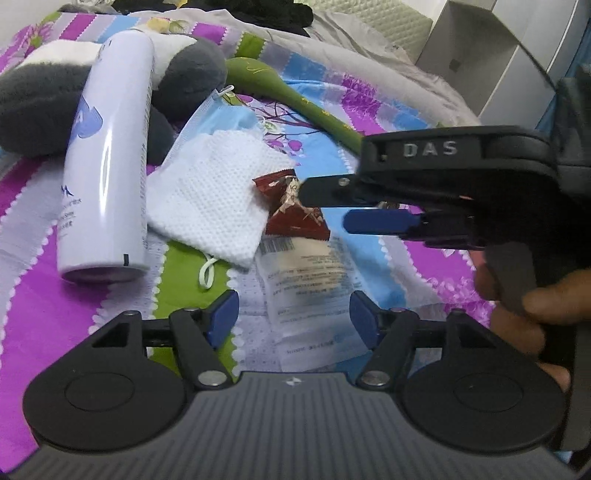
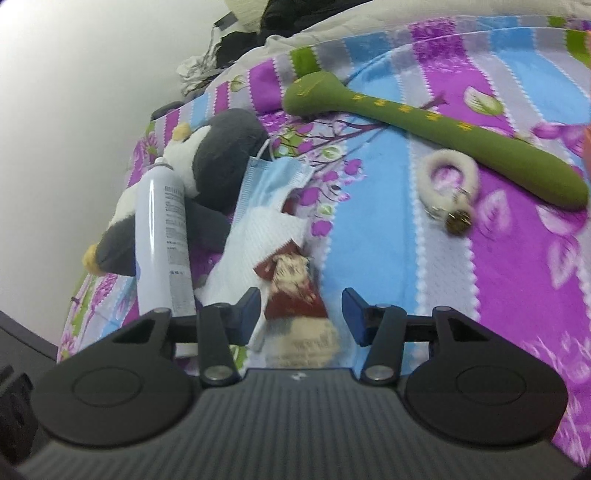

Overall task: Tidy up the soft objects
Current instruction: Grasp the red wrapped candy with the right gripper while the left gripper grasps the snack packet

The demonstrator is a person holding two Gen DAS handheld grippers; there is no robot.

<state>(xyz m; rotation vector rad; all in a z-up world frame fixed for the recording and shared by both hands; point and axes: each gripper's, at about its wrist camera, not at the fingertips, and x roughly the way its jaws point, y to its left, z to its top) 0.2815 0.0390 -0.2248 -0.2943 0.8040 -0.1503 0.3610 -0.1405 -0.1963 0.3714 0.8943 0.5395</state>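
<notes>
On the patterned bedspread lie a grey-and-white plush penguin (image 1: 44, 99) (image 2: 218, 162), a white spray can (image 1: 107, 162) (image 2: 162, 236) across it, a blue face mask (image 1: 207, 114) (image 2: 266, 184), a white textured cloth (image 1: 210, 195) (image 2: 258, 240), a red-and-clear snack packet (image 1: 295, 221) (image 2: 295, 291), a green soft stick (image 1: 291, 99) (image 2: 436, 129) and a fluffy white ring keychain (image 2: 448, 184). My left gripper (image 1: 293, 317) is open above the packet's clear end. My right gripper (image 2: 301, 314) (image 1: 325, 206) is open, its fingers on either side of the packet.
A grey blanket (image 1: 351, 40) and dark clothes (image 1: 258, 11) lie at the bed's far side. A white cabinet (image 1: 480, 48) stands at the far right. A white wall (image 2: 74, 110) borders the bed on the left in the right wrist view.
</notes>
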